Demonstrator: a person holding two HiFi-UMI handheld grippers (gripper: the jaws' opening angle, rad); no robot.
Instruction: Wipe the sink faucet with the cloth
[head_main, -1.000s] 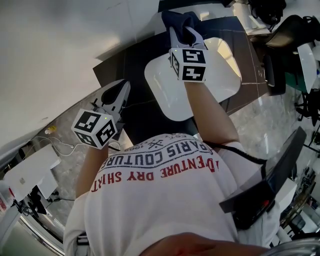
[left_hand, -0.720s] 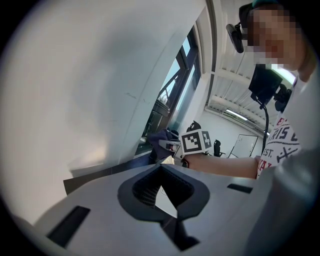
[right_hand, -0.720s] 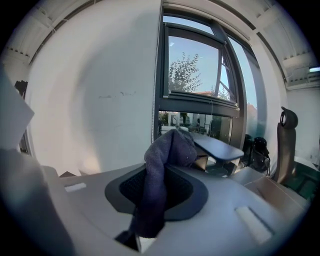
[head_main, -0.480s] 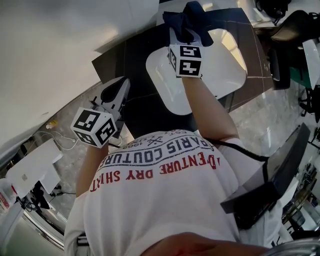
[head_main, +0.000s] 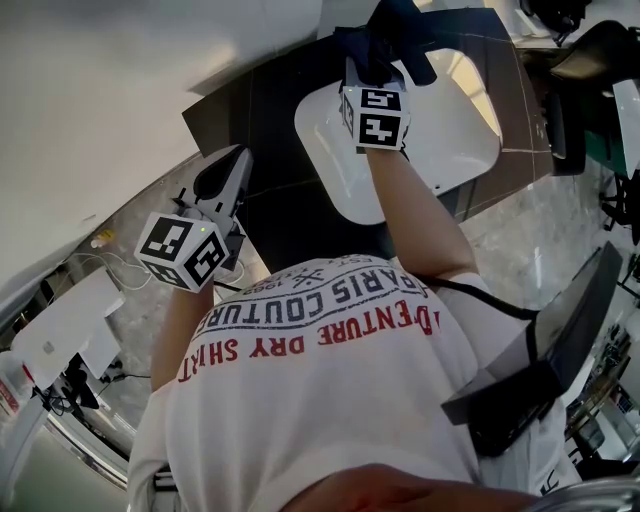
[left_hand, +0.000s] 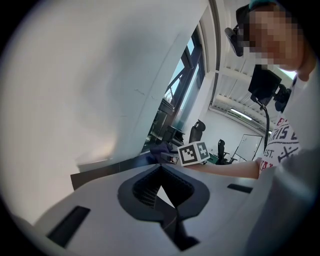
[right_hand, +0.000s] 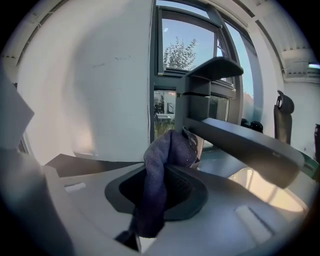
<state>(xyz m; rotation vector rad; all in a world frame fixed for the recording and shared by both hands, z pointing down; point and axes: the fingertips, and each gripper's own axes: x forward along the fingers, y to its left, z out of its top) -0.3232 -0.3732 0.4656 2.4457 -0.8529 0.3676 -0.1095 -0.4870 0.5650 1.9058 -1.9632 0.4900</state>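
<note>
My right gripper (head_main: 376, 70) reaches over the back rim of the white sink (head_main: 440, 140) and is shut on a dark blue cloth (head_main: 388, 35). In the right gripper view the cloth (right_hand: 161, 165) bunches out of the jaws and presses against the upright of the grey faucet (right_hand: 235, 140), whose flat spout runs off to the right over the basin (right_hand: 265, 192). In the head view the cloth hides the faucet. My left gripper (head_main: 226, 165) hovers over the dark counter left of the sink. Its jaws are shut with nothing between them (left_hand: 160, 186).
The sink sits in a dark counter (head_main: 270, 110) against a white wall (head_main: 100, 90). A window (right_hand: 187, 50) stands behind the faucet. Office chairs (head_main: 590, 50) and desks stand to the right, and white boxes with cables (head_main: 60, 330) lie at the lower left.
My right gripper has carried the cloth farther toward the back of the sink, up against the faucet. The left gripper has barely shifted.
</note>
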